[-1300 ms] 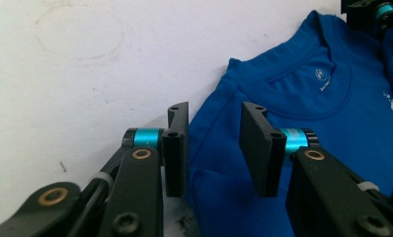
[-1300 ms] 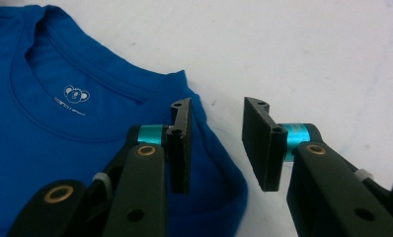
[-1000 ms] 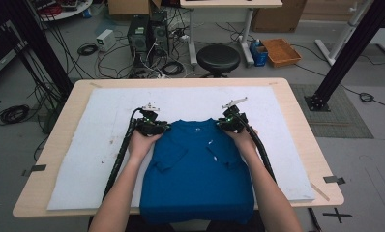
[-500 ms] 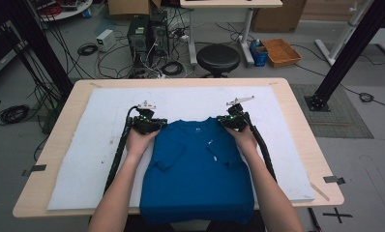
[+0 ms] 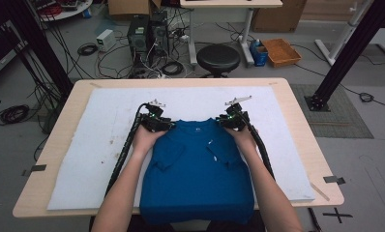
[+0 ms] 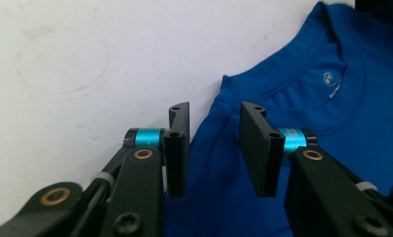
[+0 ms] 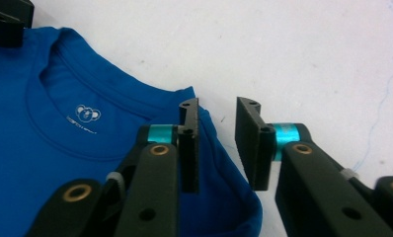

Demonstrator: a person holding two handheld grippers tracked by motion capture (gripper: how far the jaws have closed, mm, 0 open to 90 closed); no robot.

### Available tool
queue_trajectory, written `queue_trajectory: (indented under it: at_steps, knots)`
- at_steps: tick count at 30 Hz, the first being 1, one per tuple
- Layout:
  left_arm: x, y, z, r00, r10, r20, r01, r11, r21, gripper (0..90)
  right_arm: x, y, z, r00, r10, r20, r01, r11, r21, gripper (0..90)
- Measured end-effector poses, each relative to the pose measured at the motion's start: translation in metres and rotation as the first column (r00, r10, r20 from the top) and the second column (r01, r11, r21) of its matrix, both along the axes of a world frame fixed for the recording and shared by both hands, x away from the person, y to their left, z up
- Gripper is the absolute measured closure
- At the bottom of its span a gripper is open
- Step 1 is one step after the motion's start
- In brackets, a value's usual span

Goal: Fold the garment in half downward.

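Here my left tool (image 6: 213,148) stands with its jaws parted, nothing clamped between them, poised over the left shoulder of the blue T-shirt (image 5: 198,169), right at the cloth's edge beside the collar. My right tool (image 7: 216,145) is likewise spread, with a clear gap between its jaws, and sits over the shirt's other shoulder corner, where the fabric meets the white mat (image 5: 98,140). From the high view the left tool (image 5: 154,118) and the right tool (image 5: 234,117) flank the neckline (image 6: 333,106), one at each shoulder, with a hand behind each and both forearms running back across the shirt's sides toward the near edge of the surface (image 5: 302,125). The shirt lies flat, neck toward the far edge, sleeves folded inward over the chest, and its hem hangs over the near edge. A small white koala logo (image 7: 87,114) is printed inside the collar. The mat covers most of the wooden surface, with the shirt about midway between the left and right edges. Beyond the far edge a round black stool (image 5: 218,58) stands on the floor among cables.
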State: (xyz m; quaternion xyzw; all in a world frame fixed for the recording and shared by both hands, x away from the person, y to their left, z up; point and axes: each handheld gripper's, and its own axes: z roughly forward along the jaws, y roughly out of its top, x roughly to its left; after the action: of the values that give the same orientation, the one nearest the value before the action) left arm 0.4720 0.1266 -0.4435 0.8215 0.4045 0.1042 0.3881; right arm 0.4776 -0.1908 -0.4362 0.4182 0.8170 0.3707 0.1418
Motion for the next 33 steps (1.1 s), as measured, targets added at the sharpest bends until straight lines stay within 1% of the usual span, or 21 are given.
queue_trajectory:
  at_steps: [1,2,3,4,5,6,8,10,13,15,17,19,20,21,23,26,28,30,31,32,33]
  knots:
    - [0.0,-0.001,0.001,0.9999,-0.002,0.013,0.002,0.9997,0.022,67.7,0.001,0.001,-0.001,1.0,0.002,-0.008,-0.002,1.0,-0.005,72.0]
    - [-0.001,-0.002,0.001,0.9999,-0.009,0.011,0.009,0.9997,0.022,71.3,0.002,0.002,-0.002,0.9999,0.004,-0.015,-0.004,1.0,-0.012,72.0]
    - [-0.001,-0.002,0.001,0.9997,-0.022,0.003,0.022,0.9996,0.017,77.6,0.003,0.003,-0.004,0.9999,0.005,-0.016,-0.005,1.0,-0.028,72.4]
    - [-0.001,-0.003,0.001,0.9997,-0.023,0.01,0.023,0.9993,0.028,81.4,0.003,0.004,-0.006,0.9997,0.01,-0.022,-0.011,0.999,-0.044,75.6]
    - [-0.001,-0.004,0.001,0.9995,-0.029,0.014,0.028,0.9991,0.032,83.9,0.004,0.004,-0.007,0.9996,0.016,-0.021,-0.017,0.999,-0.047,77.1]
    - [-0.001,-0.004,0.001,0.9994,-0.03,0.018,0.03,0.9989,0.036,85.9,0.004,0.004,-0.007,0.9997,0.02,-0.016,-0.02,0.999,-0.045,81.2]
    - [-0.002,-0.005,0.001,0.9992,-0.032,0.022,0.031,0.9989,0.036,86.9,0.004,0.004,-0.006,0.9993,0.032,-0.017,-0.032,0.999,-0.038,87.7]
    - [-0.001,-0.003,0.001,0.9993,-0.032,0.017,0.032,0.9993,0.019,87.5,0.002,0.004,-0.004,0.9993,0.036,-0.008,-0.037,0.999,-0.037,88.1]
    - [-0.001,0.001,0.005,0.9991,-0.024,0.035,0.024,0.9997,-0.008,87.7,0.001,0.002,0.001,0.9992,0.039,0.013,-0.039,0.999,-0.003,88.3]
    - [-0.001,0.004,0.009,0.9984,-0.023,0.052,0.025,0.9994,-0.025,87.8,0.002,0.001,0.004,0.9988,0.039,0.028,-0.039,0.999,0.012,88.3]
    - [0.0,0.005,0.014,0.9975,-0.019,0.069,0.02,0.9994,-0.027,87.8,0.003,0.0,0.007,0.9985,0.037,0.039,-0.038,0.999,0.026,88.4]
    - [0.002,0.007,0.018,0.9963,-0.022,0.083,0.026,0.9988,-0.042,87.8,0.006,-0.002,0.009,0.9988,0.033,0.035,-0.034,0.999,0.036,88.5]
    - [0.003,0.008,0.021,0.9961,-0.018,0.086,0.023,0.9982,-0.056,87.8,0.007,-0.003,0.01,0.999,0.03,0.034,-0.032,0.998,0.046,88.5]
    - [0.003,0.009,0.023,0.9951,-0.02,0.097,0.026,0.9977,-0.062,87.9,0.007,-0.003,0.013,0.9991,0.026,0.035,-0.028,0.998,0.055,88.5]
    - [0.001,0.011,0.028,0.9928,-0.026,0.117,0.034,0.9969,-0.071,87.8,0.007,-0.005,0.019,0.998,0.03,0.055,-0.034,0.997,0.074,88.5]
    - [-0.004,0.013,0.035,0.99,-0.055,0.13,0.062,0.9968,-0.051,87.8,0.002,-0.008,0.028,0.9969,0.038,0.069,-0.045,0.994,0.101,88.4]
    - [-0.01,0.013,0.041,0.9871,-0.078,0.139,0.085,0.9955,-0.043,87.8,-0.004,-0.012,0.032,0.9957,0.045,0.081,-0.055,0.99,0.129,88.4]
    - [-0.018,0.013,0.047,0.9811,-0.104,0.164,0.112,0.993,-0.04,87.8,-0.012,-0.014,0.034,0.9939,0.054,0.096,-0.068,0.987,0.144,88.4]
    - [-0.023,0.012,0.049,0.9769,-0.117,0.179,0.126,0.9912,-0.039,87.8,-0.015,-0.015,0.035,0.9933,0.062,0.097,-0.076,0.986,0.147,88.4]
    - [-0.028,0.012,0.052,0.9744,-0.131,0.183,0.14,0.9896,-0.036,87.8,-0.02,-0.016,0.036,0.9922,0.069,0.104,-0.084,0.985,0.148,88.4]
    - [-0.033,0.011,0.054,0.9714,-0.144,0.189,0.151,0.9882,-0.024,87.8,-0.025,-0.017,0.038,0.9911,0.073,0.111,-0.09,0.984,0.157,88.4]
